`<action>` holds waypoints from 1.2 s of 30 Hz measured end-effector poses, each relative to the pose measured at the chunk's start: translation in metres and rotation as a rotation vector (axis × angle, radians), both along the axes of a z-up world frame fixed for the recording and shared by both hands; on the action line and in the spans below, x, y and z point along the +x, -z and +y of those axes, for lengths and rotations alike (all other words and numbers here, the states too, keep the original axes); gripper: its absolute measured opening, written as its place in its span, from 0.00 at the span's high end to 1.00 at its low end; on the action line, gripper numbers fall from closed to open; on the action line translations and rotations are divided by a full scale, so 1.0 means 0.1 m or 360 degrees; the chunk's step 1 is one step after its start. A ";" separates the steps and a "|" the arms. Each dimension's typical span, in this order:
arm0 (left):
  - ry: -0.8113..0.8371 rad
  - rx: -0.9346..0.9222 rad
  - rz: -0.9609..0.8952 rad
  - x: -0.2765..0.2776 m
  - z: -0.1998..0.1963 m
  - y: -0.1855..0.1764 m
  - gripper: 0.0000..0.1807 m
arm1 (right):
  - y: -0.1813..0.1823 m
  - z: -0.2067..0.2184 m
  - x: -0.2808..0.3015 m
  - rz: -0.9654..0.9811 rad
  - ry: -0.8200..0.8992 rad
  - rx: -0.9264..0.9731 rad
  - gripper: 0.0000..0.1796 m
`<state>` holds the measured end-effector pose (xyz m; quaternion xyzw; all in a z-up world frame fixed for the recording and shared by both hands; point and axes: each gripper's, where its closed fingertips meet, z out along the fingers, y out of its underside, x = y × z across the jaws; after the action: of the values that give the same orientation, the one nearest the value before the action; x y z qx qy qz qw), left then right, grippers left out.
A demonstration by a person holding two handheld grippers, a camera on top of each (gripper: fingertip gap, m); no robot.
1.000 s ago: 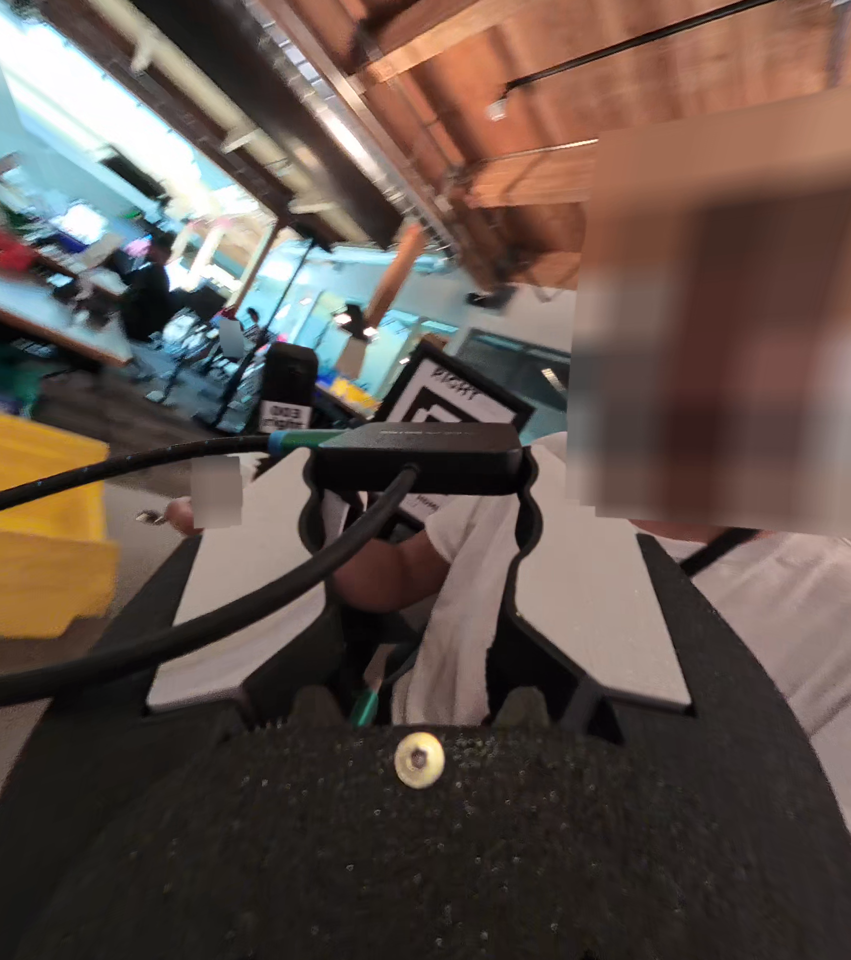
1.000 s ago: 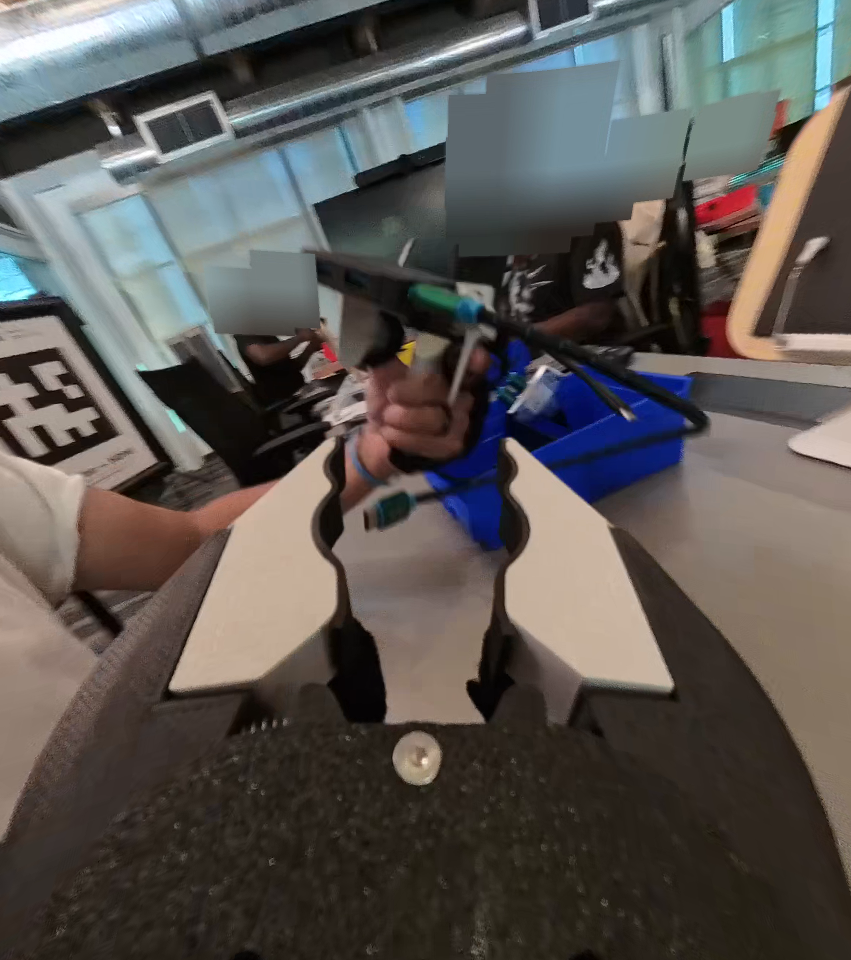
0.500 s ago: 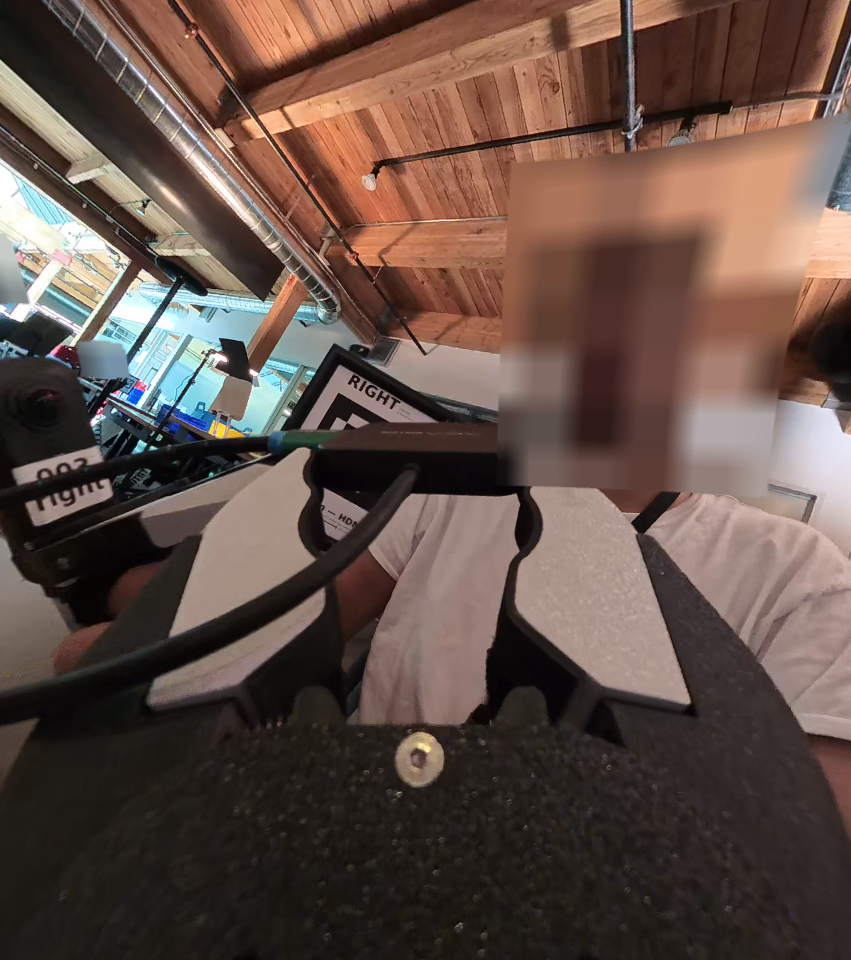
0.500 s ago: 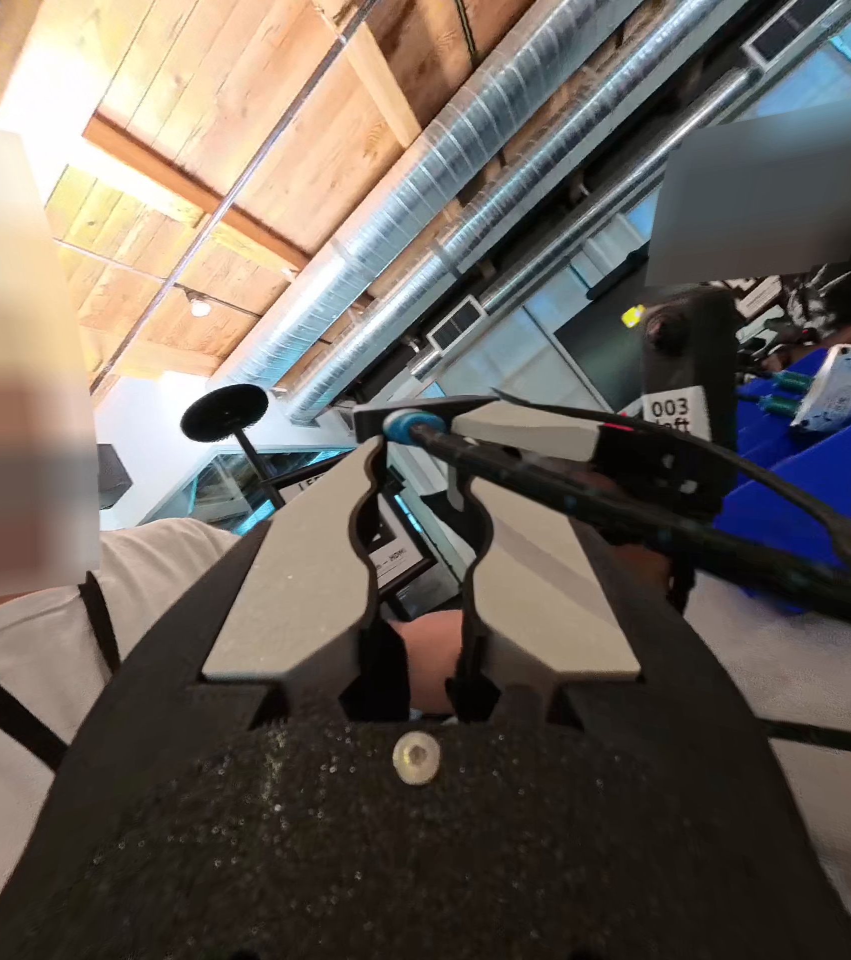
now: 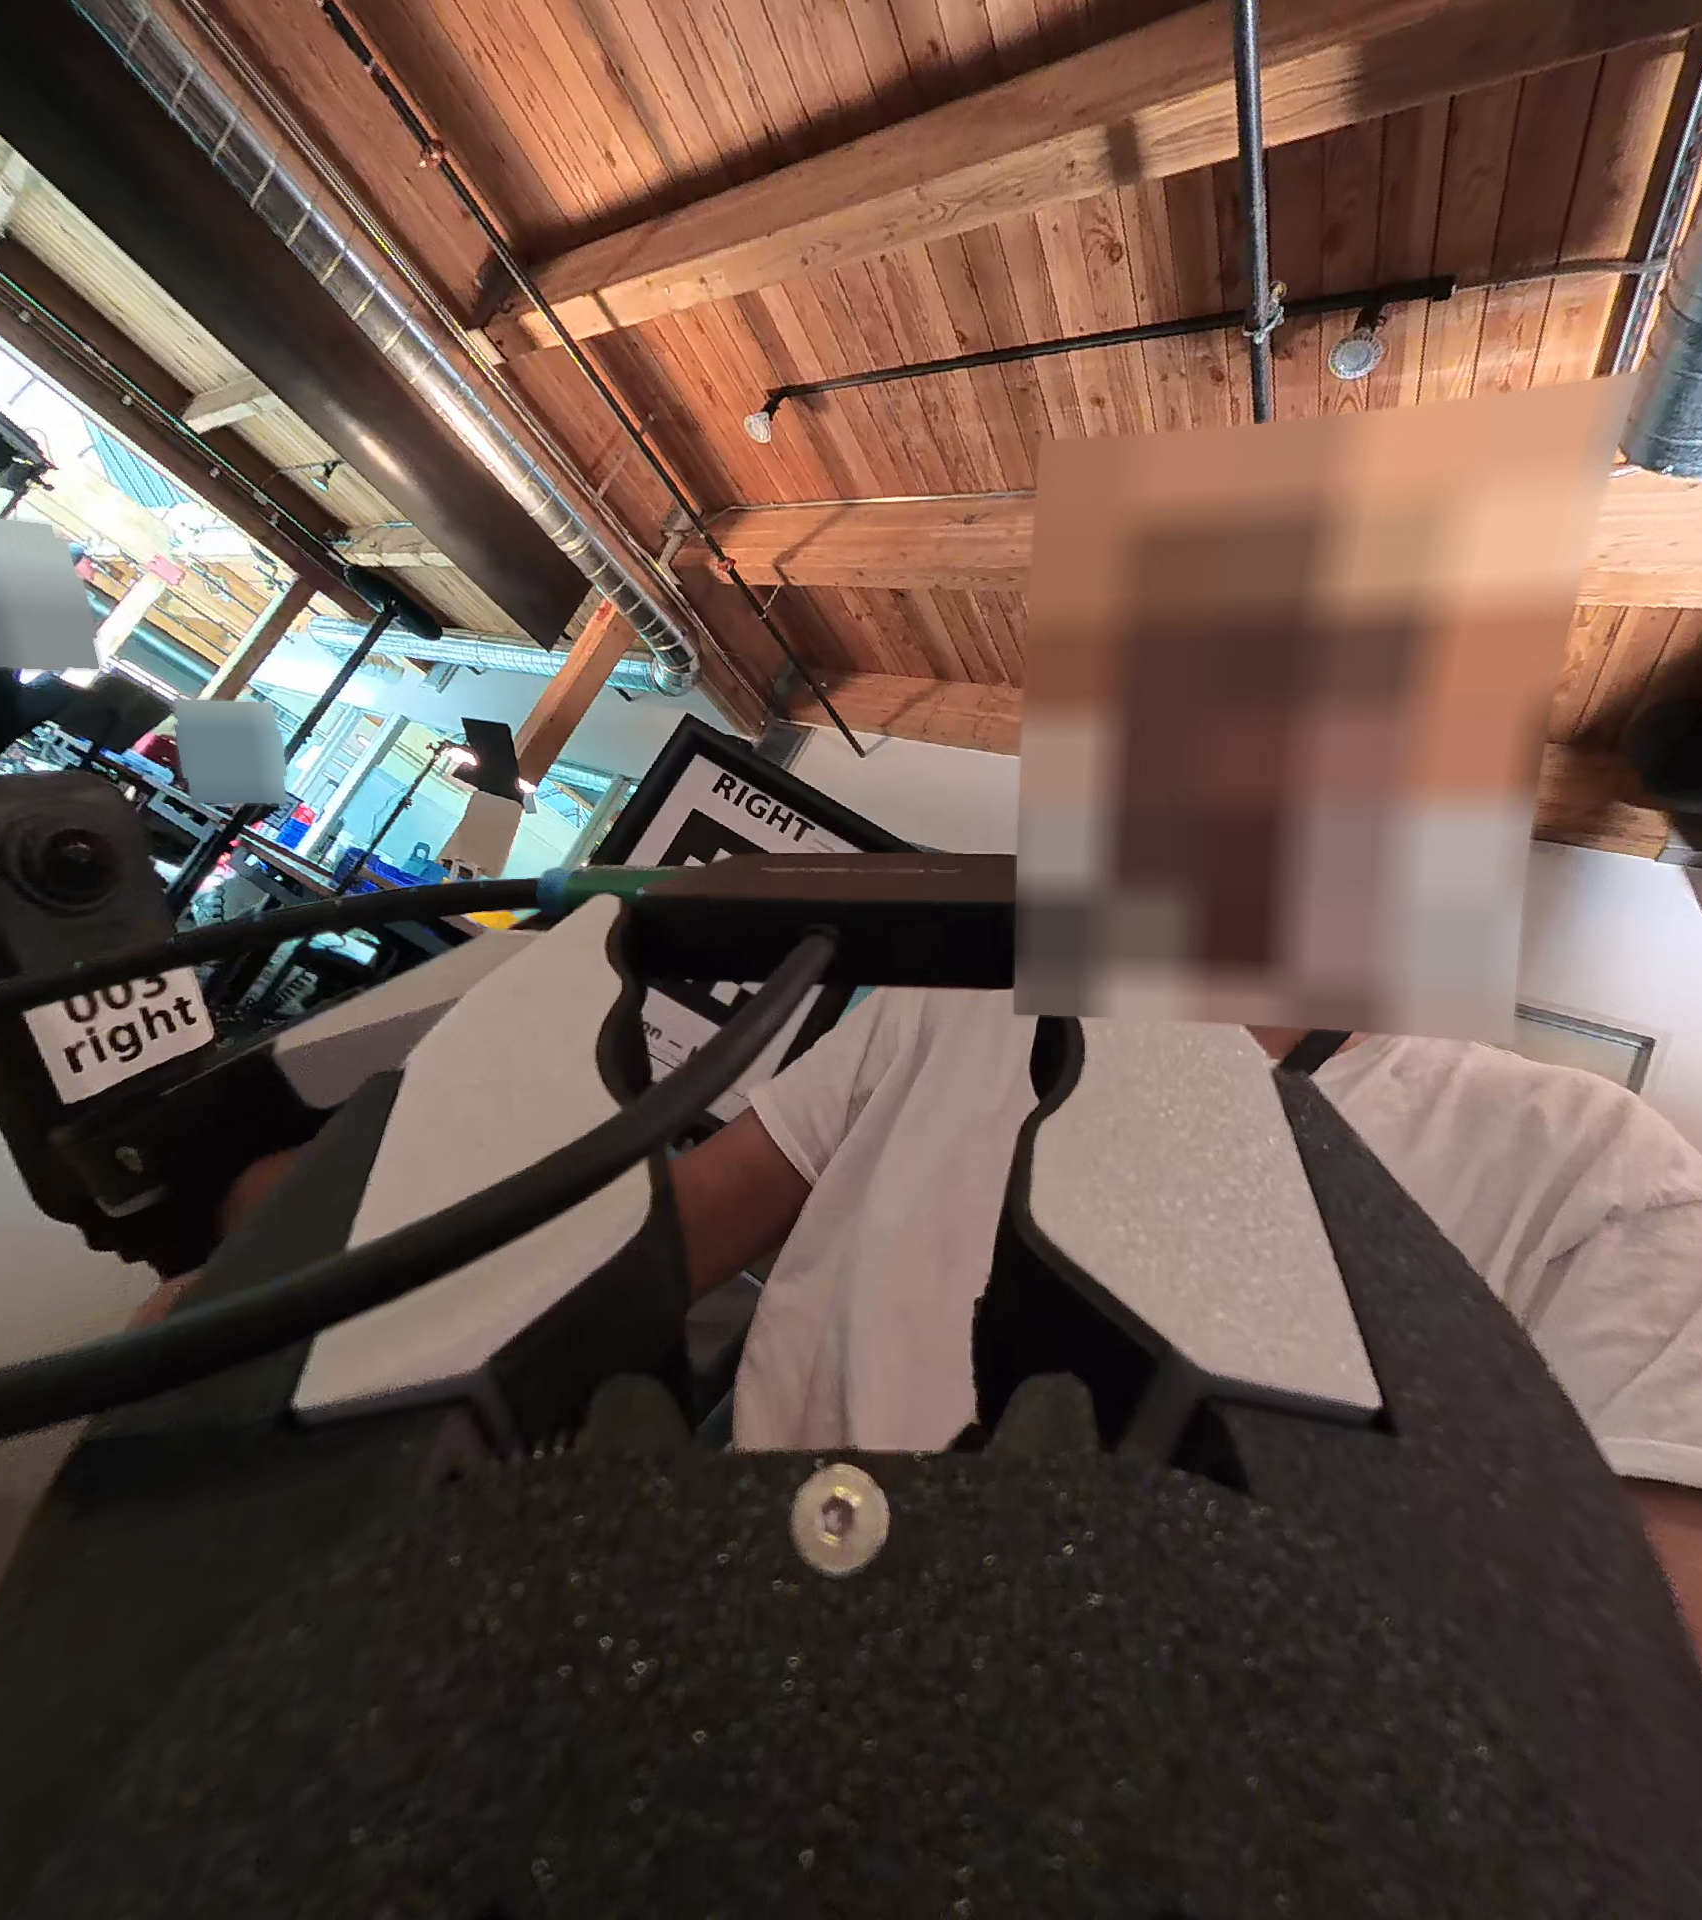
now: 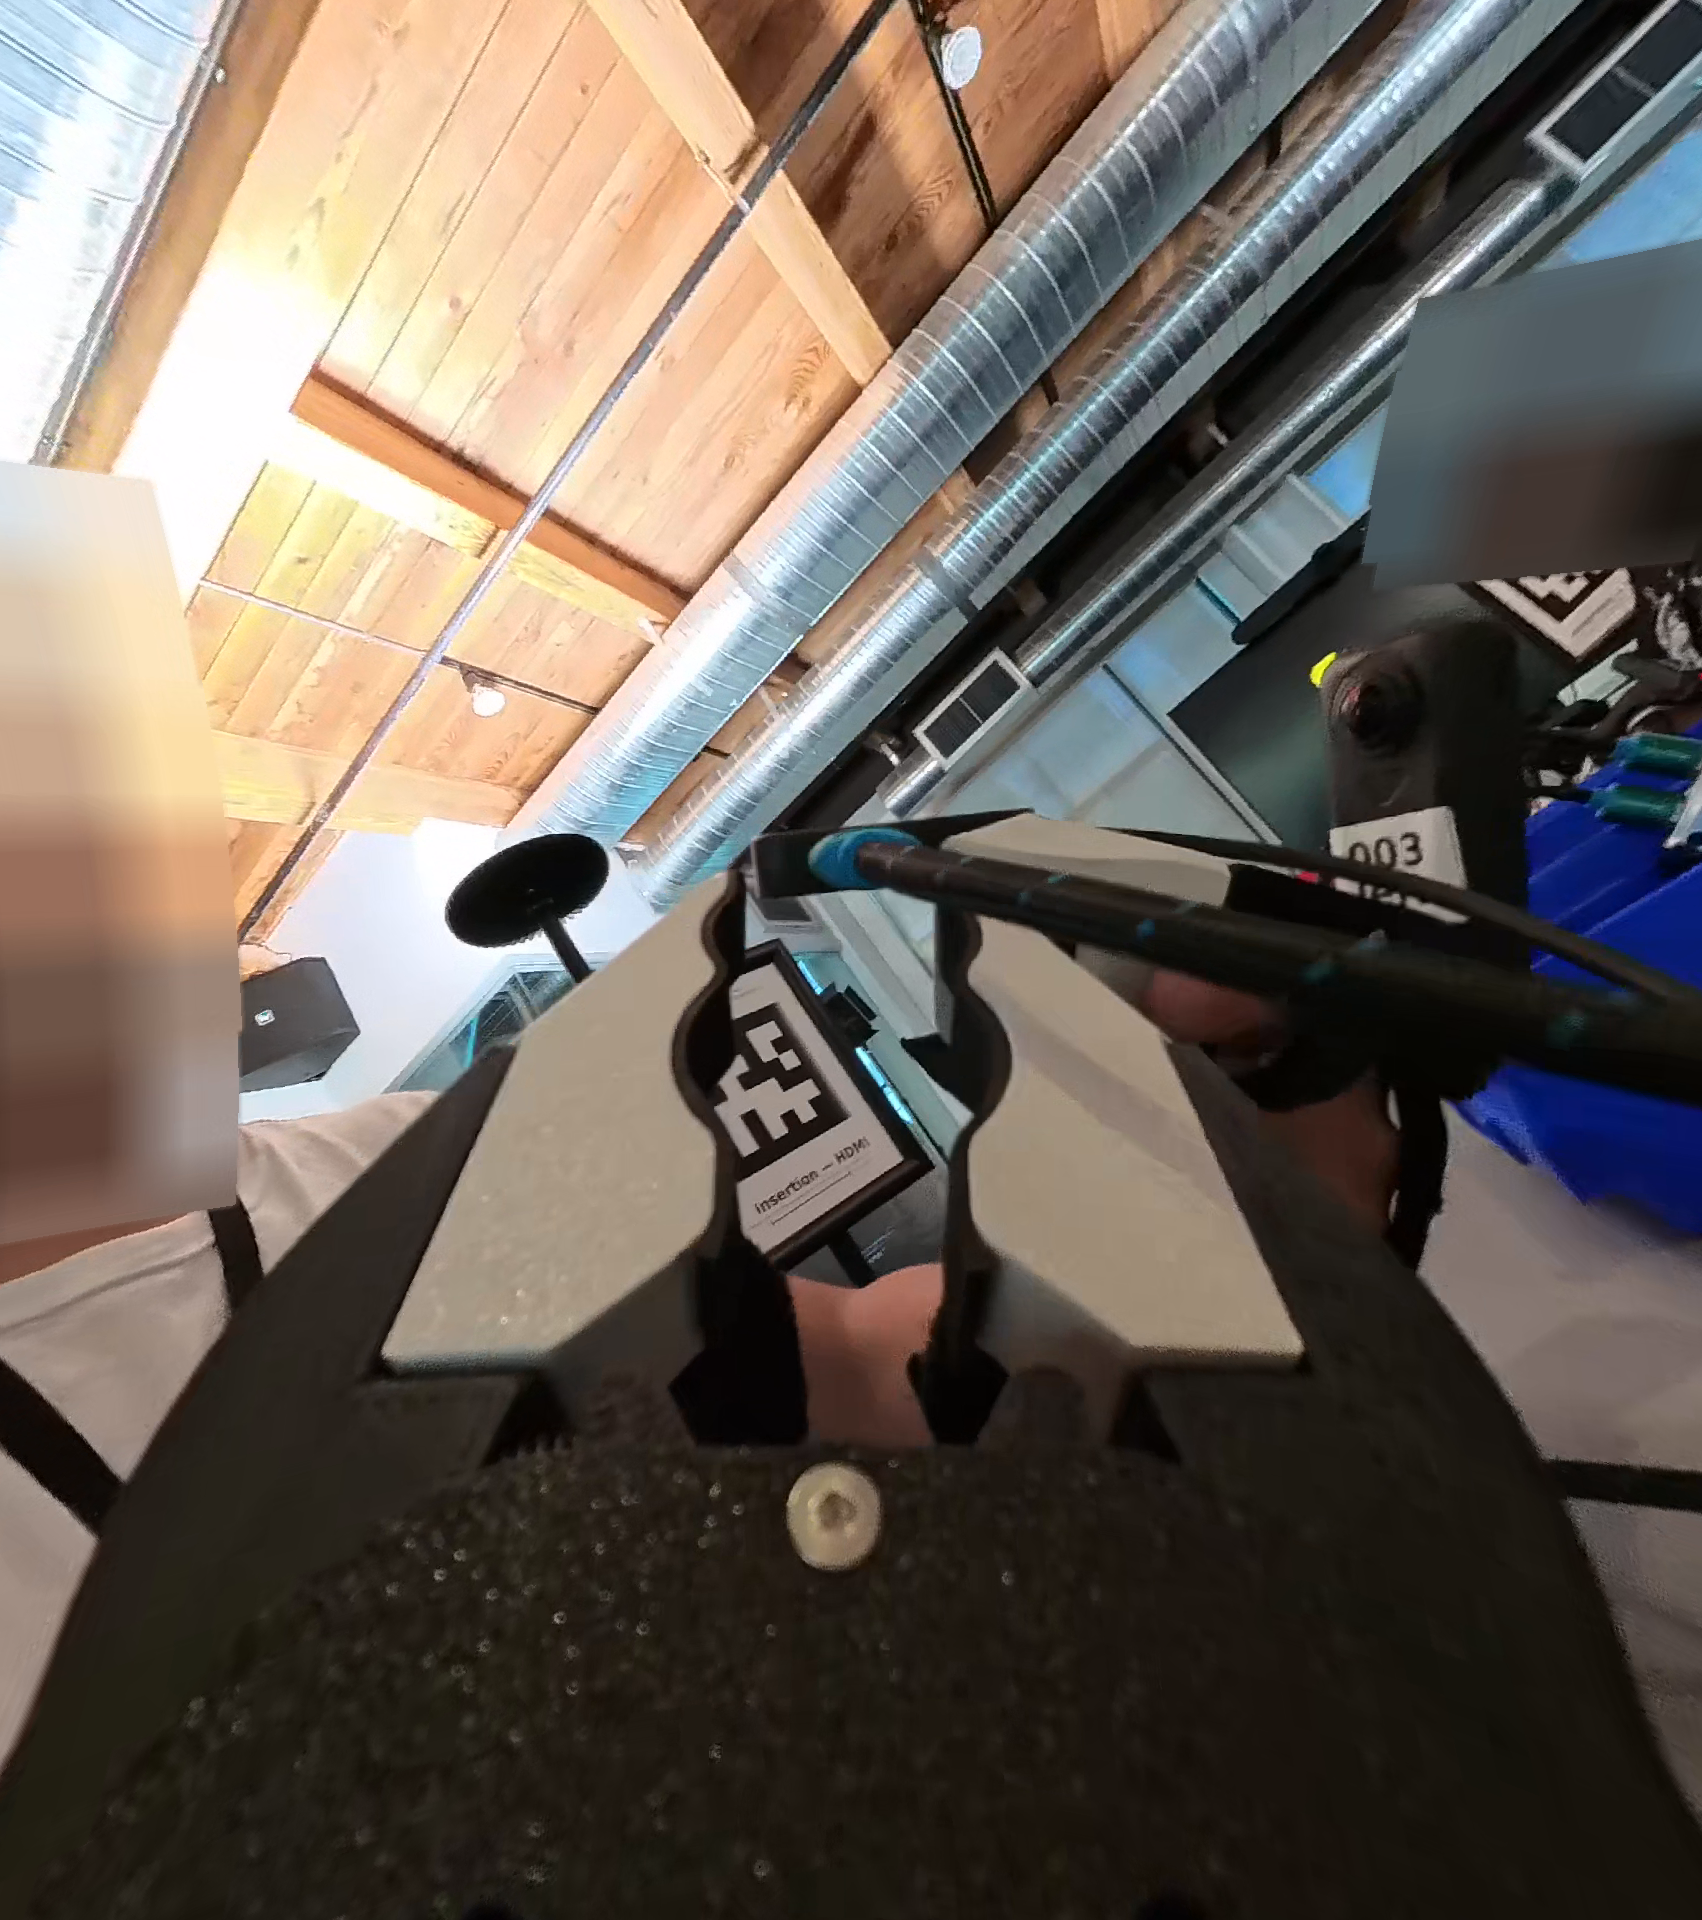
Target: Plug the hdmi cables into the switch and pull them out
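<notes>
A person in a white shirt (image 5: 909, 1226) fills the space straight ahead of both grippers, under a wooden ceiling (image 5: 930, 312) with metal ducts (image 6: 930, 436). A blue bin (image 6: 1657, 1039) sits on the pale counter (image 6: 1512, 1299) to the right of the right gripper. The left gripper (image 5: 826, 935) is clamped on the black switch (image 5: 826, 920), which lies flat across its fingertips; the right-hand fingertip is hidden behind a mosaic patch. The right gripper (image 6: 842, 914) has its fingers only partly drawn together, with a framed marker card (image 6: 805, 1101) visible through the gap; its tips sit at the switch's end and the teal-collared plug (image 6: 842, 860), but whether they actually pinch anything cannot be told. One black hdmi cable (image 5: 203, 930) runs from a green-collared plug at the switch's left end out to the left of the left gripper, while a second, thicker black lead (image 5: 411, 1236) leaves the switch's near face and sags across the left gripper's left finger.
</notes>
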<state>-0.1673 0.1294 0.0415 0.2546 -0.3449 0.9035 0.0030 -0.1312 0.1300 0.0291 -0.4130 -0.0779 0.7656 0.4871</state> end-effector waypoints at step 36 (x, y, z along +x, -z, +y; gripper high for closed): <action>-0.2114 0.2030 0.1013 -0.24 0.83 1.12 0.61 | 0.77 0.58 -0.03 -0.1422 0.1103 0.0041 0.89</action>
<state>-0.1910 0.2127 -0.0706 0.5833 -0.5386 0.2537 -0.5526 -0.1344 0.1875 -0.0478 -0.6924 -0.1455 0.3107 0.6348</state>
